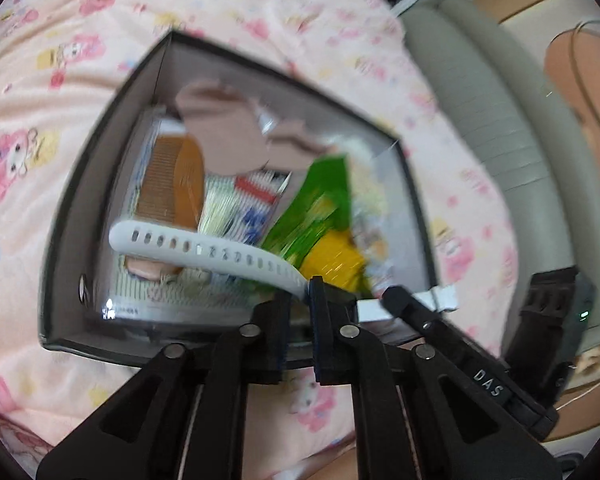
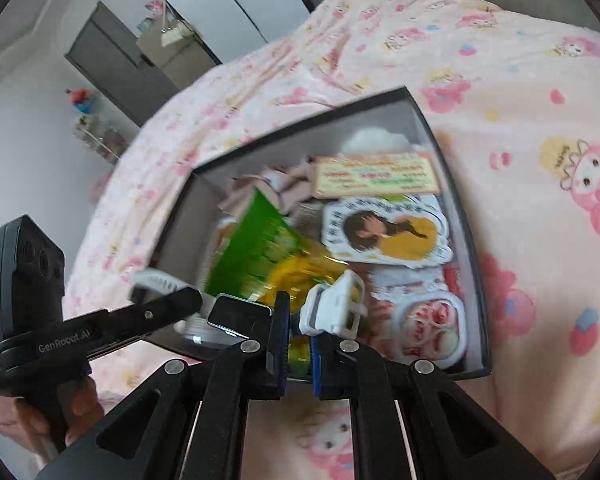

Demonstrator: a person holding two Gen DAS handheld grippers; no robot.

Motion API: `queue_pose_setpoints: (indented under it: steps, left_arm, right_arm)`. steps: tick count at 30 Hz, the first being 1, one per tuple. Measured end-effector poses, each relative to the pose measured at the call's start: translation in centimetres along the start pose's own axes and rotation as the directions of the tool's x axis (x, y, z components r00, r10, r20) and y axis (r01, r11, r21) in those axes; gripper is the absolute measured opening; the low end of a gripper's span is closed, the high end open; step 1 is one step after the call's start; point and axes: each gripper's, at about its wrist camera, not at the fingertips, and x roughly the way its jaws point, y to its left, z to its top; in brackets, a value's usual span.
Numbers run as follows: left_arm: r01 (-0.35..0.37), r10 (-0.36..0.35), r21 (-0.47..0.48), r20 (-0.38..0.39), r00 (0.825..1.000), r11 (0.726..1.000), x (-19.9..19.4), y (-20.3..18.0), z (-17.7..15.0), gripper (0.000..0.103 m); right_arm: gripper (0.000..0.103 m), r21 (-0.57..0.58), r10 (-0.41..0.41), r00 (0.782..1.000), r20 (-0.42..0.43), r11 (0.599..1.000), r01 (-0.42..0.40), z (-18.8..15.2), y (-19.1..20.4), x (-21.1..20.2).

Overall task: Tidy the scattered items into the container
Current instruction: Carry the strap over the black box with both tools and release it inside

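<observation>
A smartwatch with a white holed strap (image 1: pixel 204 246) hangs over the open dark grey box (image 1: pixel 80 200). My left gripper (image 1: pixel 302 300) is shut on one strap where it meets the watch body. My right gripper (image 2: pixel 298 312) is shut on the other strap, and its white buckle end (image 2: pixel 336 312) sticks out past the fingers. In the right wrist view the black watch face (image 2: pixel 240 314) lies between the two grippers, with the left gripper (image 2: pixel 188 296) coming in from the left. The right gripper (image 1: pixel 396 296) reaches in from the right in the left wrist view.
The box (image 2: pixel 308 122) sits on a pink cartoon-print bedsheet (image 1: pixel 80 60). It holds a wooden comb (image 1: pixel 176 184), a green and yellow packet (image 2: pixel 260 252), a cartoon sticker card (image 2: pixel 388 232) and several other small items. A grey padded edge (image 1: pixel 480 100) runs on the right.
</observation>
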Motion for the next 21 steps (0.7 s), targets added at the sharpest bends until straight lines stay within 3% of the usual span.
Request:
queue_pose_setpoints:
  steps: [2,3,4,5,6,11,14,16,19,21]
  left_arm:
    - [-0.048,0.048,0.018,0.003,0.999,0.999,-0.6,-0.3,-0.5,0.014]
    - [-0.067,0.066,0.019,0.008,0.998,0.998,-0.8,-0.4,-0.5,0.022]
    - [-0.078,0.078,0.005,0.02,0.997,0.997,-1.2,-0.3,-0.5,0.034]
    - [-0.073,0.074,-0.015,0.03,0.997,0.997,-1.2,0.0,-0.5,0.039]
    - [-0.061,0.062,-0.024,0.031,0.998,0.998,-1.2,0.4,-0.5,0.041]
    - [-0.106,0.106,-0.012,0.081,0.991,0.994,-3.1,0.7,-1.0,0.04]
    - [-0.096,0.089,0.042,0.139,0.986,0.994,-3.1,-0.3,-0.9,0.03]
    - [-0.085,0.075,0.069,0.13,0.989,0.994,-2.6,-1.1,-0.8,0.027]
    - [-0.135,0.127,0.065,0.106,0.986,0.989,-1.7,-1.7,-0.7,0.025]
    - [-0.239,0.223,0.068,0.182,0.958,0.969,-2.2,-2.1,-0.8,0.025]
  right_arm:
    - [0.01,-0.003,-0.027,0.999,-0.03,1.0,0.027,0.1,-0.2,0.0]
    - [0.014,-0.011,-0.044,0.999,-0.031,0.999,0.044,0.4,0.1,0.0]
    - [0.027,-0.012,-0.064,0.998,-0.023,0.998,0.064,0.9,0.2,-0.1]
    - [0.039,-0.003,-0.099,0.995,-0.008,0.995,0.099,0.9,0.2,-0.5]
    - [0.043,0.013,-0.11,0.994,0.012,0.994,0.11,1.4,0.2,-0.6]
    - [0.046,0.044,-0.155,0.975,0.158,0.988,0.15,0.9,-0.9,-3.7]
    - [0.045,-0.026,-0.133,0.961,0.244,0.989,0.144,1.1,0.4,-4.8]
    - [0.039,-0.087,-0.098,0.973,0.208,0.989,0.118,1.0,1.3,-3.7]
    - [0.038,-0.132,-0.08,0.993,0.089,0.987,0.091,0.6,2.2,-0.6]
    - [0.038,-0.141,-0.119,0.992,0.051,0.982,0.125,0.3,2.4,0.7]
